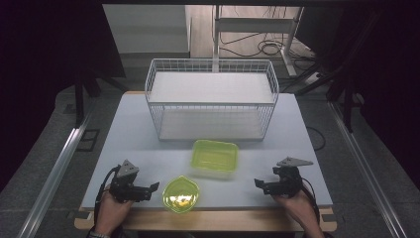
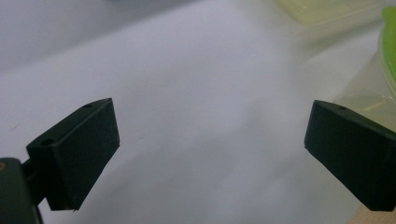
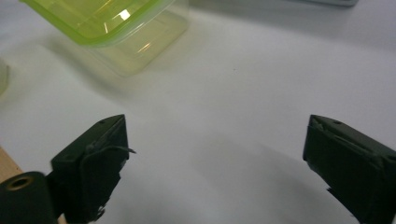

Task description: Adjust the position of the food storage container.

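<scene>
A yellow-green rectangular plastic container [image 1: 214, 157] sits on the white table, just in front of a white wire basket [image 1: 211, 98]. A round yellow-green container [image 1: 181, 194] lies near the front edge. My left gripper [image 1: 153, 189] rests at the front left, pointing right toward the round container, jaws open and empty [image 2: 210, 144]. My right gripper [image 1: 257, 184] rests at the front right, pointing left, jaws open and empty [image 3: 215, 158]. The rectangular container [image 3: 107, 23] shows at the top left of the right gripper view. The round container's rim [image 2: 388, 46] shows at the right edge of the left gripper view.
The wire basket stands empty at the back middle of the table [image 1: 133, 134]. A wooden strip [image 1: 223, 219] runs along the table's front edge. Beyond the table are a desk frame and cables [image 1: 262, 47] on the floor.
</scene>
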Available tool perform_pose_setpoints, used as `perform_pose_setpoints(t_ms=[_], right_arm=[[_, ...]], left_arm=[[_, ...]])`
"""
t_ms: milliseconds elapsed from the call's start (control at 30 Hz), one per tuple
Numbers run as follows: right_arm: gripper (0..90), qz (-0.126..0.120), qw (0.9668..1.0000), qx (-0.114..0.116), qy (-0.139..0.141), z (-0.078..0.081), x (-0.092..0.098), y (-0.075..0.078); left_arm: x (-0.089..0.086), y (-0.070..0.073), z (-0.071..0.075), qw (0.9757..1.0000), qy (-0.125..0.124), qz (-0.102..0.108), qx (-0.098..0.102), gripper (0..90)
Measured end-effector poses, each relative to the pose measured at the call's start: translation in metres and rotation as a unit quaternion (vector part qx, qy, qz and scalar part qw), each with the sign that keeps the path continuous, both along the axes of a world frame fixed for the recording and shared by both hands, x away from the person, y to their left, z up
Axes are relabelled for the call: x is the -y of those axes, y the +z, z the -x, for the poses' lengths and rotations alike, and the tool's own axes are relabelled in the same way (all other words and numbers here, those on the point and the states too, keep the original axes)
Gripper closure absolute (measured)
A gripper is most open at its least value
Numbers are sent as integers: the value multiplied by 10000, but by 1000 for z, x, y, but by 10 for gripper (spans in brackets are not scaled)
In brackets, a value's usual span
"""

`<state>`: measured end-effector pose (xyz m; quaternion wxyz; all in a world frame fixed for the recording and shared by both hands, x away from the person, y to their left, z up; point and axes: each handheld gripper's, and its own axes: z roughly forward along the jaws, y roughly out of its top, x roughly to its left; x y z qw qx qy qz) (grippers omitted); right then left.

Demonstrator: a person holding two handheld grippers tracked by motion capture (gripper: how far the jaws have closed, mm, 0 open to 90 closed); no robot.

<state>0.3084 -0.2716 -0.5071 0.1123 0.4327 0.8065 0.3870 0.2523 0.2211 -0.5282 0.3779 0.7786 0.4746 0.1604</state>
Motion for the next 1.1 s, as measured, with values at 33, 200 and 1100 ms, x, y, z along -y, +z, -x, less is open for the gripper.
perform_pose_setpoints(t_ms=[33,200,1100], right_arm=[[103,5,10000,17,-18,0,0,1],[164,-37,9999,68,-99,1,1,4],[241,6,9999,76,110,1,-4,5]], left_arm=[[0,0,0,10000,23,14,-30,31],[1,2,0,9997,30,-206,-96,26],[11,44,18,9977,-529,307,295,736]])
